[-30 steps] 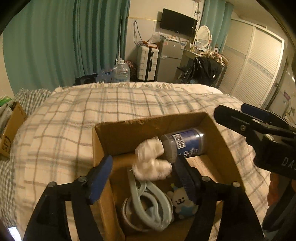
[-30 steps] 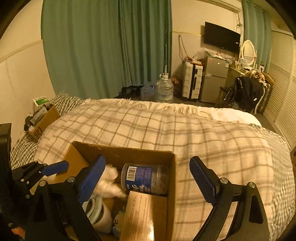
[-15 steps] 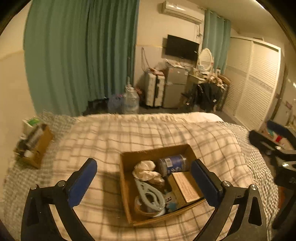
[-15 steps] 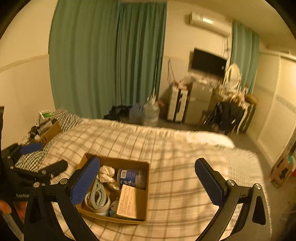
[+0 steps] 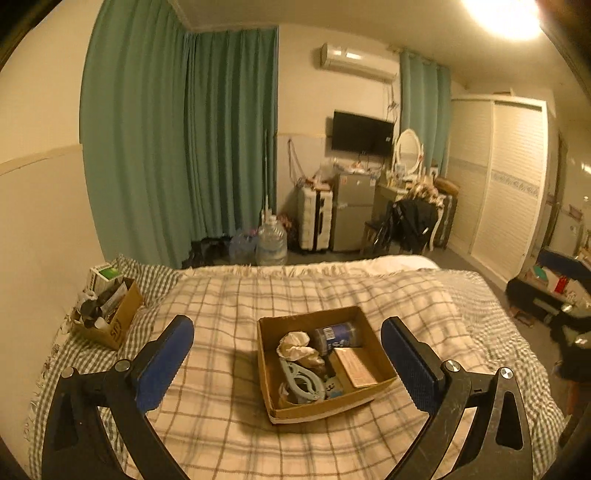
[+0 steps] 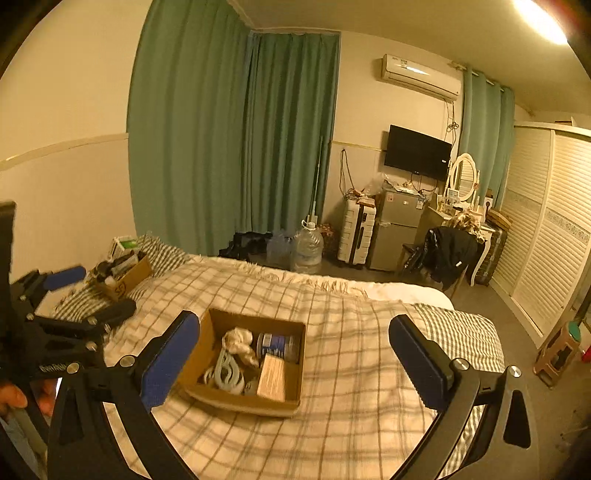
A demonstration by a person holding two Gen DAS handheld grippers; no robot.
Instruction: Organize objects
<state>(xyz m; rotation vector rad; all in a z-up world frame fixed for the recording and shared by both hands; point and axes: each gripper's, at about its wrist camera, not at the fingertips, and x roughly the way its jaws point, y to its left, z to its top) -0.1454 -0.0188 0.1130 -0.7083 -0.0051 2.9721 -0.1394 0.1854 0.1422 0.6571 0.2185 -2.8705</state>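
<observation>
a bedroom under warm ceiling light (image 5: pixel 506 14): green curtains (image 5: pixel 177 140) hang at 11 o'clock, an air conditioner (image 5: pixel 356 62) and tv (image 5: pixel 362 133) at 1 o'clock over a fridge (image 5: pixel 351 218) and suitcase (image 5: pixel 314 223); louvred wardrobe (image 5: pixel 506 177) at 3 o'clock; plaid bed (image 5: pixel 295 291) below.

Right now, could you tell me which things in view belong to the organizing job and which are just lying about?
Job:
- cardboard box on the bed
- blue can
- crumpled white cloth
- grey clip hanger
- small carton

Lying about:
- water jug
- suitcase
- mini fridge
- second cardboard box
</observation>
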